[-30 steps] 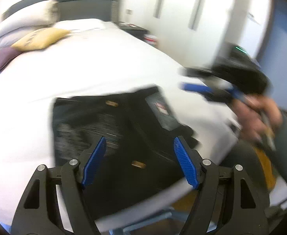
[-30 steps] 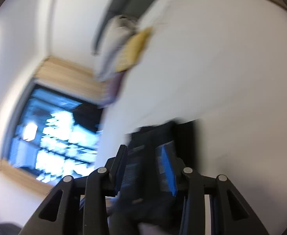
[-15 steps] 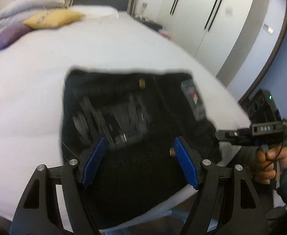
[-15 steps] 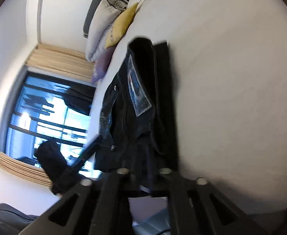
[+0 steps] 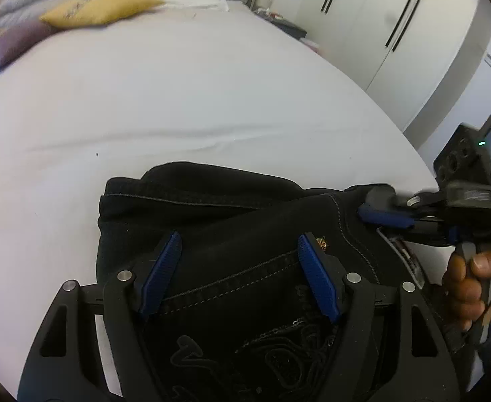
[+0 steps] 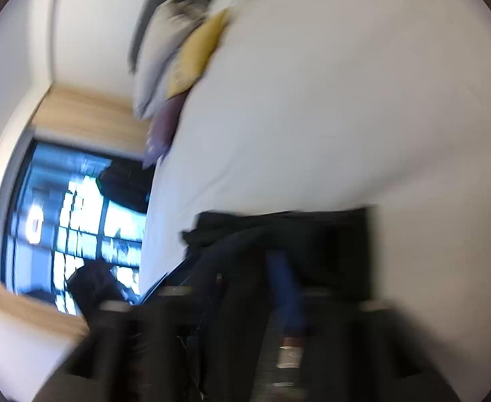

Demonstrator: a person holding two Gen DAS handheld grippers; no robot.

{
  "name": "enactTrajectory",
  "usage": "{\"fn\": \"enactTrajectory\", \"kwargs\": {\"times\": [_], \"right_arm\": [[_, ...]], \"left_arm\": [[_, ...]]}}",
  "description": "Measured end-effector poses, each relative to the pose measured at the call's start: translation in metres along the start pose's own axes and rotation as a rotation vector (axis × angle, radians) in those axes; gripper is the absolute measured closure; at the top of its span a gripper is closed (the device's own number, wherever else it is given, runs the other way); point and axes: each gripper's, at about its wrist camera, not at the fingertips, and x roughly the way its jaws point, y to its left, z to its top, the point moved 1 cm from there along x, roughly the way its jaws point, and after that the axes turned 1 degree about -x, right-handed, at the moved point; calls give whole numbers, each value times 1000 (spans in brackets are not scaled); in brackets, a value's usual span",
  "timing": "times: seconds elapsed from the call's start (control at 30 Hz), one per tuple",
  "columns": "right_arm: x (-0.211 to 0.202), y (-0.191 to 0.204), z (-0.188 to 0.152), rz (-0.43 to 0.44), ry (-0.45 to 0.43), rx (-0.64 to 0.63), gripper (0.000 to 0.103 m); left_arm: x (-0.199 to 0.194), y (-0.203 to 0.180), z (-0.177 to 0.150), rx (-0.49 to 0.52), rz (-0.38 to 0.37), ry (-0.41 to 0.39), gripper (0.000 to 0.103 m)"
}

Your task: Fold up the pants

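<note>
Gripping stage, fold not yet made. Black jeans (image 5: 232, 234) bunched at near edge of white bed (image 5: 178, 100), directly under & ahead of both tongs. Left gripper (image 5: 238, 268): jaws wide, hovering over denim, nothing pinched. Right gripper (image 5: 384, 212): jaws have just closed, pinching jeans' edge to right of left tongs. Next, by my reading: left must drop & close on cloth, then both lift together. Labels: white tag by right tongs, unreadable. Yellow cushion (image 5: 101, 8) far ahead.
</note>
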Motion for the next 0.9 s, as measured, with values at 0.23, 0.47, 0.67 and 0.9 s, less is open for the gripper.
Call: {"fn": "enactTrajectory", "kwargs": {"times": [0.23,0.47,0.67,0.9], "right_arm": [[-66,25,-51,157,-73,-32,38],[-33,18,-119,118,72,-140,79],[-84,0,-114,38,-37,-70,36],[-75,9,-71,5,-85,-21,13]], "left_arm": [[-65,-17,-9,0,-73,-86,32],[-64,-2,-71,-40,-136,-54,33],[-128,4,-66,-45,-103,-105,32],[-127,86,-66,-273,-60,6,12]]}}
